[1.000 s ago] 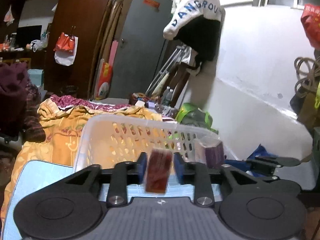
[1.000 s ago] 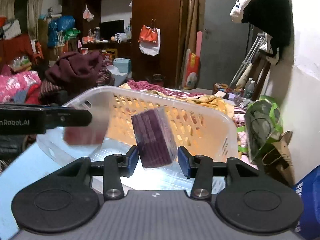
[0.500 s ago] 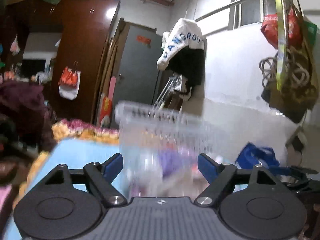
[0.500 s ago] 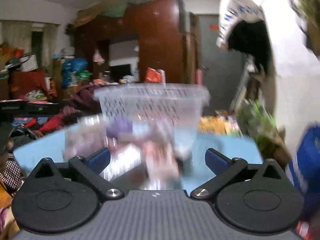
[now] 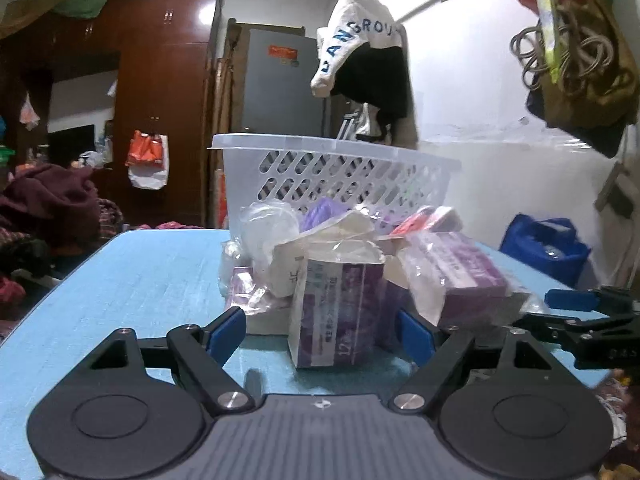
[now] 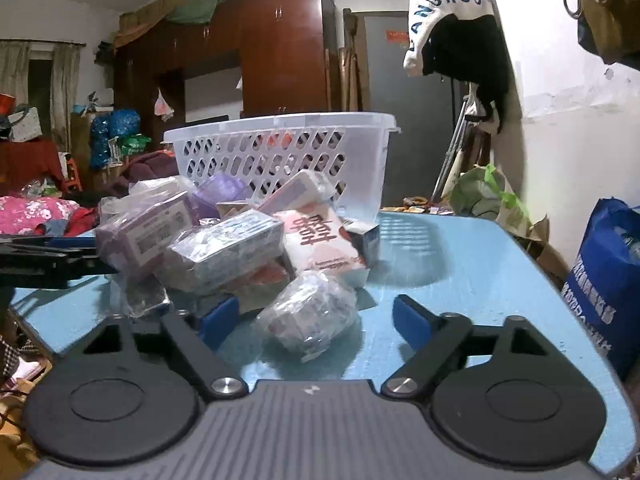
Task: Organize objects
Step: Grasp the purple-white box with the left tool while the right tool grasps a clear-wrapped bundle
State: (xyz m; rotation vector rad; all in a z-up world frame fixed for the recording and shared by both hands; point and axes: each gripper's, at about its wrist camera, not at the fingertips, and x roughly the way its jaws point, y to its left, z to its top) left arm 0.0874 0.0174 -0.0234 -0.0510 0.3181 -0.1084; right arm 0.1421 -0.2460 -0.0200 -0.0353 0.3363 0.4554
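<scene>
One white basket (image 5: 328,168), contents indiscernible

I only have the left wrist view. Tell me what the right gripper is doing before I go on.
Observer: The right gripper is open. Its jaws have just been closing, and a clear-wrapped packet lies on the table between them, with neither pad touching it.
Operator: Report what sits behind that packet.
Observer: A pink pack with a large red character leans on the pile, in front of the white basket.
</scene>
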